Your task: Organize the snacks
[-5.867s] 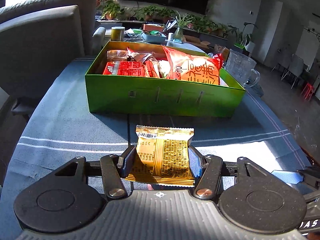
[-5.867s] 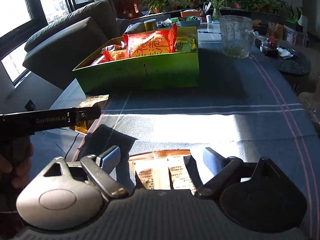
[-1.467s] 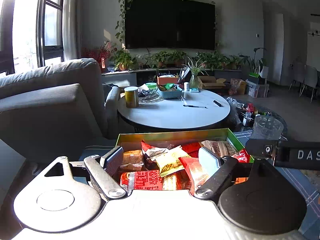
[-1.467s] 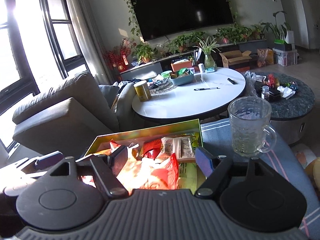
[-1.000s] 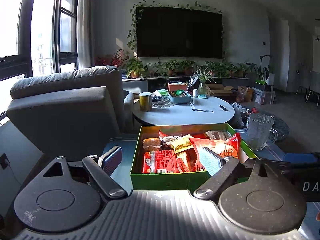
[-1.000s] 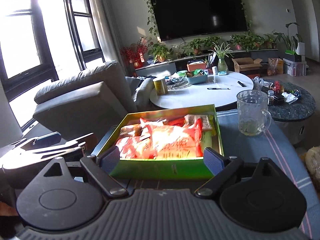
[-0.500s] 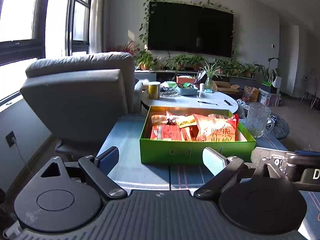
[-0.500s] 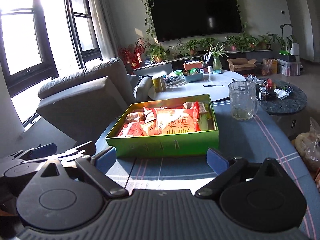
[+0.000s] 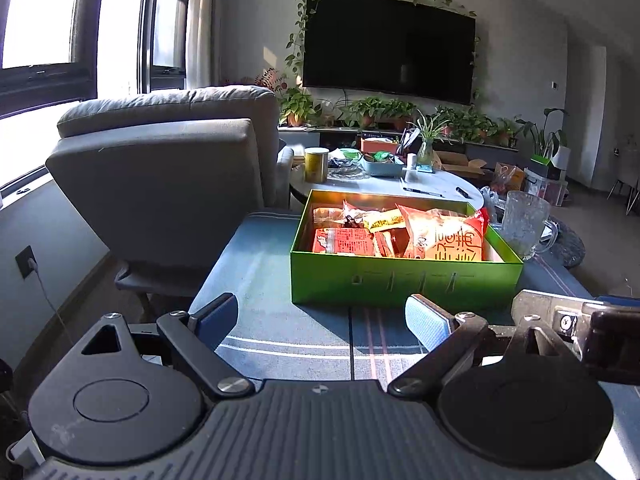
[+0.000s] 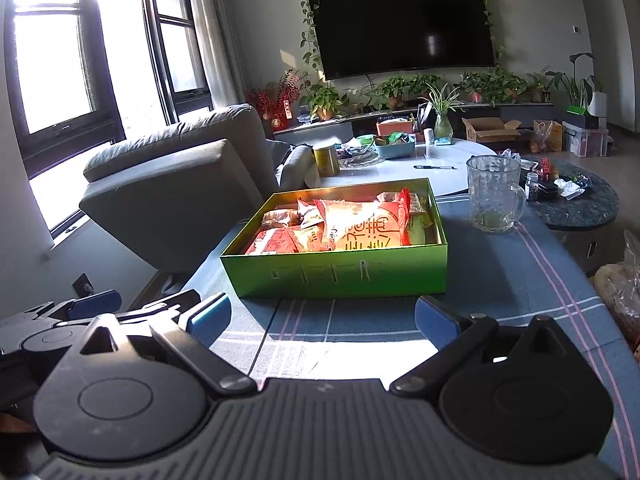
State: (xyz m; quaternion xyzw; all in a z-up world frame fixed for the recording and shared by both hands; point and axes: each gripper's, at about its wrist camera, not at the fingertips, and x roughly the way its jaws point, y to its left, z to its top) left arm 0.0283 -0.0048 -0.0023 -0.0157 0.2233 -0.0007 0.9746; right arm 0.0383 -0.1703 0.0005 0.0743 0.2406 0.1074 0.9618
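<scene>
A green box (image 9: 404,282) full of snack packets stands on the blue striped tablecloth; it also shows in the right wrist view (image 10: 340,276). A large orange-red packet (image 9: 448,238) stands upright in it, seen too in the right wrist view (image 10: 368,228), beside a red flat packet (image 9: 344,242). My left gripper (image 9: 320,320) is open and empty, back from the box's near wall. My right gripper (image 10: 322,318) is open and empty, also back from the box. The left gripper shows at the left edge of the right wrist view (image 10: 96,304).
A glass mug (image 10: 494,194) stands right of the box; it also shows in the left wrist view (image 9: 524,224). A grey armchair (image 9: 168,176) is left of the table. A white round table (image 10: 400,164) with clutter is behind. A plastic bag (image 10: 620,288) lies at the right edge.
Both grippers held snack packets about six seconds ago, were over the box with jaws open, and have since drawn back and away from it, both empty.
</scene>
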